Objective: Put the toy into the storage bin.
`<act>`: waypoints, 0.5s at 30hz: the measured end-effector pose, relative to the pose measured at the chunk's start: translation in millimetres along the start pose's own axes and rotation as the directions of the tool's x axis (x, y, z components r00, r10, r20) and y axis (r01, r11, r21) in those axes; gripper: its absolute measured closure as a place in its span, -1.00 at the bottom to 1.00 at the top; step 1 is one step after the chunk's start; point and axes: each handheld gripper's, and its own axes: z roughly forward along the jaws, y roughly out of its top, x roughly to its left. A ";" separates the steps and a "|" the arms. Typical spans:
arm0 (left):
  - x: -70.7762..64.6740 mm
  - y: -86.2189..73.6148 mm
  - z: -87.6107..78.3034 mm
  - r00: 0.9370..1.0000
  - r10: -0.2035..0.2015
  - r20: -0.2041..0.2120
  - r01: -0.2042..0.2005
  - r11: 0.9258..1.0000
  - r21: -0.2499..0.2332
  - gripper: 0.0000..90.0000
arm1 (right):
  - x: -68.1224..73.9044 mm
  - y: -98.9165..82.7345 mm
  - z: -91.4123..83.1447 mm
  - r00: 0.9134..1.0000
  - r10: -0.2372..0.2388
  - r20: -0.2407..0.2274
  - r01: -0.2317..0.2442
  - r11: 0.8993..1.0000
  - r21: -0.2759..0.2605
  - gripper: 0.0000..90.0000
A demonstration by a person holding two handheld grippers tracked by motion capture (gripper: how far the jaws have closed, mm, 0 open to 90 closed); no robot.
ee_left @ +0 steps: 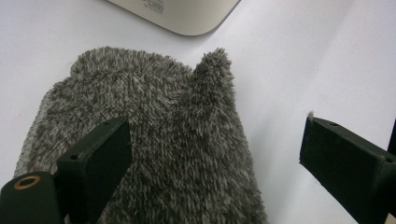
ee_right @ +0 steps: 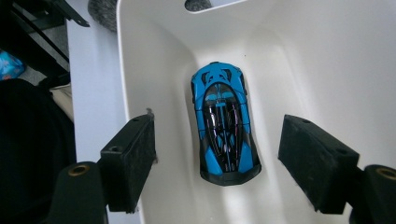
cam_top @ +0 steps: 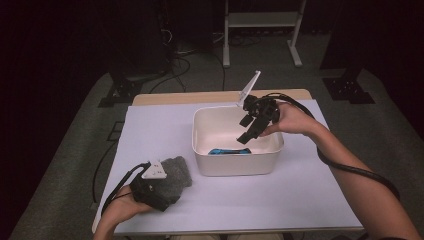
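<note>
blue and black toy car (ee_right: 225, 125) lies flat in the white plastic bin (ee_right: 327, 60), below the right gripper (ee_right: 217, 161), jaws released, not touching it.

High view overlooks table; right gripper view peers closely down into the same bin (cam_top: 238, 162).

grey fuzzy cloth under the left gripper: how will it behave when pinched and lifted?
Probably floppy: the grey cloth lies limp on the table with one corner already folded up. Likely light, and its long pile should give the pads grip, not slip. The left gripper stands open over it; a pinch would likely catch just one fold, the rest hanging.
</note>
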 end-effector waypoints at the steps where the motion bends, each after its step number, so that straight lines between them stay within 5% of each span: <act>1: 0.0 0.2 0.1 1.000 0.001 0.000 -0.001 1.000 -0.002 -0.81 | 0.7 -0.6 -2.8 1.000 -0.003 0.002 0.003 1.000 -0.001 -0.42; 15: -2.2 2.4 0.5 1.000 0.006 0.008 -0.006 1.000 -0.003 -0.81 | 16.9 -14.0 -48.3 0.999 -0.002 0.041 0.005 0.997 -0.081 -0.42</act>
